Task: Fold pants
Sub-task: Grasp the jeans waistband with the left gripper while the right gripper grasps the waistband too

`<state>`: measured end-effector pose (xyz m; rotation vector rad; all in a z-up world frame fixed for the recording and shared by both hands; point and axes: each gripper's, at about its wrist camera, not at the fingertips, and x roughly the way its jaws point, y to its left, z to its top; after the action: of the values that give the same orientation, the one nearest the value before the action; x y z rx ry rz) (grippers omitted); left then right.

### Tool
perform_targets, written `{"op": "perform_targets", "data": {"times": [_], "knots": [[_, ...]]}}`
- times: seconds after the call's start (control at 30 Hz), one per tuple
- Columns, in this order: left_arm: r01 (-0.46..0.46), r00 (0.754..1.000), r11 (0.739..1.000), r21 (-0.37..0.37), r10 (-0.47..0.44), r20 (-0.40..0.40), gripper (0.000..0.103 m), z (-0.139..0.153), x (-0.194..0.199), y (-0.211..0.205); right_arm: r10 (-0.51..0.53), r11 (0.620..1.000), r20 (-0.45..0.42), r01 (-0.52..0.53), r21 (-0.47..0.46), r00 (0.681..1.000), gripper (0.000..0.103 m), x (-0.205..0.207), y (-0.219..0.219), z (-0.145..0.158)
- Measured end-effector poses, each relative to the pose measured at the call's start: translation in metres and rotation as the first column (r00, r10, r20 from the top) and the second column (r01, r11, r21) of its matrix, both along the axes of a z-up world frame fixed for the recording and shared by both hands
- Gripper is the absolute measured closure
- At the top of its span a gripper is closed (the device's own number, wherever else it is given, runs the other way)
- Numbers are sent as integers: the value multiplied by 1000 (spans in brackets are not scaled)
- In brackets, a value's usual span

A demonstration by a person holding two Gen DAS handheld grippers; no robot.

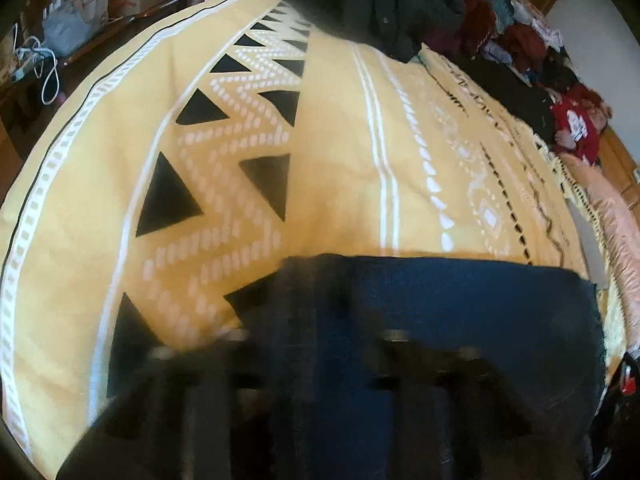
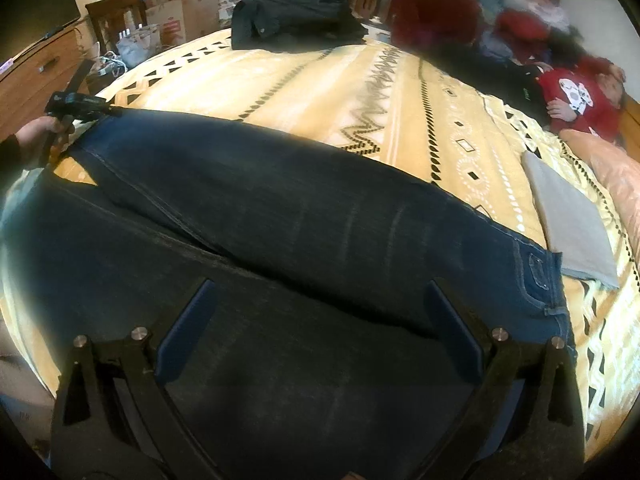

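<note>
Dark blue jeans (image 2: pixel 280 208) lie across a bed covered by a yellow patterned bedspread (image 2: pixel 320 92), waistband beside a folded grey cloth (image 2: pixel 568 220). The right gripper (image 2: pixel 320 320) hovers over the denim, its blue fingers (image 2: pixel 188 332) spread wide. The left gripper (image 2: pixel 76 104) sits at the far leg end; its wrist view is too blurred to tell its opening

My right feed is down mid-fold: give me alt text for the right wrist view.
Dark blue jeans lie across a yellow patterned bedspread, and the open right gripper hovers over them. At far left, the left gripper is at the leg end. A grey folded item lies at right.
</note>
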<state>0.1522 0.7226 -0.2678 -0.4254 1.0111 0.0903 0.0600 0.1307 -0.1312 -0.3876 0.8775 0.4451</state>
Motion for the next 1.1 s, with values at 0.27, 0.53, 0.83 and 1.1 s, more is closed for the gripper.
{"op": "perform_targets", "data": {"times": [0.27, 0.53, 0.83, 1.1], "knots": [[-29, 999, 998, 49, 27, 47, 85, 7, -3, -11, -20, 998, 12, 19, 59, 1000, 0, 9, -22, 10], [-68, 997, 997, 39, 66, 43, 85, 4, -4, -5, -308, 942, 15, 303, 144, 951, 3, 96, -184, 29], [-68, 998, 995, 68, 67, 19, 85, 6, 0, -7, -411, 889, -272, 449, 93, 870, 36, 270, -307, -48], [-80, 997, 990, 112, 80, 3, 85, 7, 6, -14, -283, 946, -354, 320, 50, 891, 53, 305, -279, -80]]}}
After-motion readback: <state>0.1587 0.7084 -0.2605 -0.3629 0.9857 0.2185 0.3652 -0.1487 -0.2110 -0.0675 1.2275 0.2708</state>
